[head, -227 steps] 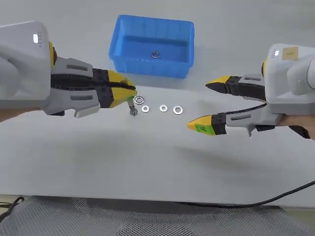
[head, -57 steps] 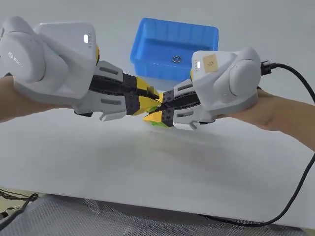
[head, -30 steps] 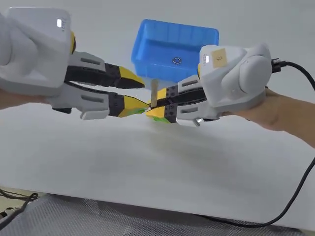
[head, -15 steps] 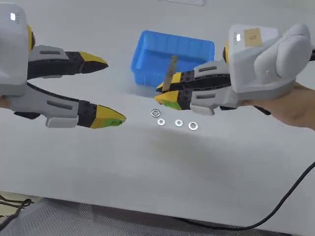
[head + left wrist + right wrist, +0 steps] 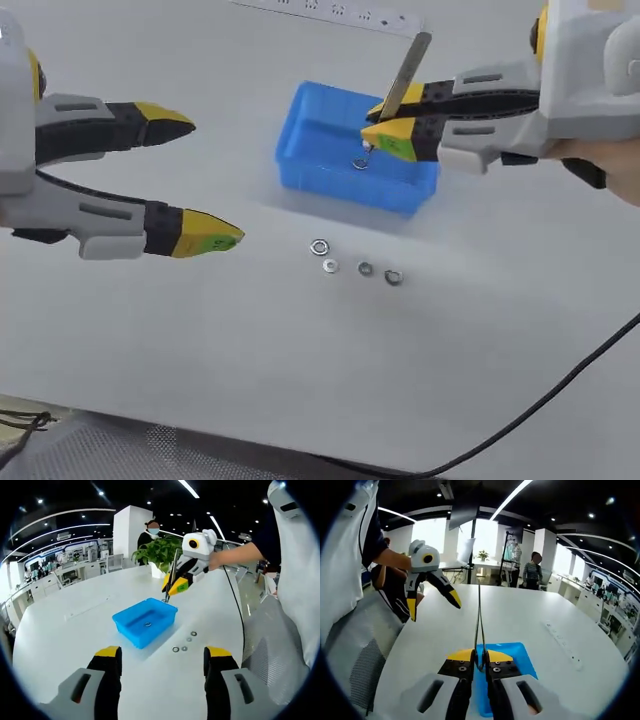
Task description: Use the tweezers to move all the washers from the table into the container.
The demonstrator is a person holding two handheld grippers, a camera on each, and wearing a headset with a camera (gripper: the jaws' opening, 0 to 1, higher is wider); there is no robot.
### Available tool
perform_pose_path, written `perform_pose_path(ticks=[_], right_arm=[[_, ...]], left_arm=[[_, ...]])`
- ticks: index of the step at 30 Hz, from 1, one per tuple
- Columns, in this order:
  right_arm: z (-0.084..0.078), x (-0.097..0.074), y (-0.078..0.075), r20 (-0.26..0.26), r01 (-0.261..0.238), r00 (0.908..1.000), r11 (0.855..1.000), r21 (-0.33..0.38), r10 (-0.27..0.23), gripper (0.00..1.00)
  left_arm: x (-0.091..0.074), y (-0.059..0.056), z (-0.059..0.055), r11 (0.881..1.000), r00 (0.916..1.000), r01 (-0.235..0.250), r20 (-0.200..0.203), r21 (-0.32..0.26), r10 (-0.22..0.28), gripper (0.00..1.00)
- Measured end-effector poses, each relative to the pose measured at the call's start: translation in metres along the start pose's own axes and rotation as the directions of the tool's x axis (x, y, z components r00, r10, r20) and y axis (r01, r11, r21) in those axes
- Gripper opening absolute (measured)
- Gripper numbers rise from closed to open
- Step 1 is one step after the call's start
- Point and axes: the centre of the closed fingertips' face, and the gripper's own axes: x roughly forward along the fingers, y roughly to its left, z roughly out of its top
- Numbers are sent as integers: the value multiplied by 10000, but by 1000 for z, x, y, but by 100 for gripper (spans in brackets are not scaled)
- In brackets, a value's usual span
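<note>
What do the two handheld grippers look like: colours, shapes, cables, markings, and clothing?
The left gripper and right gripper match: bulky white-grey housings, black jointed fingers ending in pointed yellow tips with green marks. A thin black cable leads to the right one. The person wears a white short-sleeved top.

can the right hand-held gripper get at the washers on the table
Probably yes: the right hand-held gripper, shut on the tweezers, hangs over the container; the four washers lie uncovered in front of it, and the left hand-held gripper stands aside.
</note>
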Motion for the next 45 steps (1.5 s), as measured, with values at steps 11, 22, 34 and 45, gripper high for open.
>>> perform_pose_path(ticks=[11, 22, 34, 45], right_arm=[[-26, 20, -37, -449, 428, 9981, 9986, 316, -413, 9], [-48, 38, -55, -534, 378, 9980, 9960, 814, -335, 9], [-80, 57, -54, -883, 390, 9957, 9935, 1073, -296, 10], [-90, 65, -46, -1206, 170, 9927, 9950, 984, -51, 10]], left_arm=[[-6, 8, -4, 9990, 9994, -346, 69, -272, 348, 59], [-10, 13, -15, 9973, 9987, -433, -293, -600, 416, 53], [-7, 10, -27, 9987, 9969, -309, -738, -401, 279, 50], [-5, 10, -28, 9969, 9971, -278, -726, -741, 224, 51]])
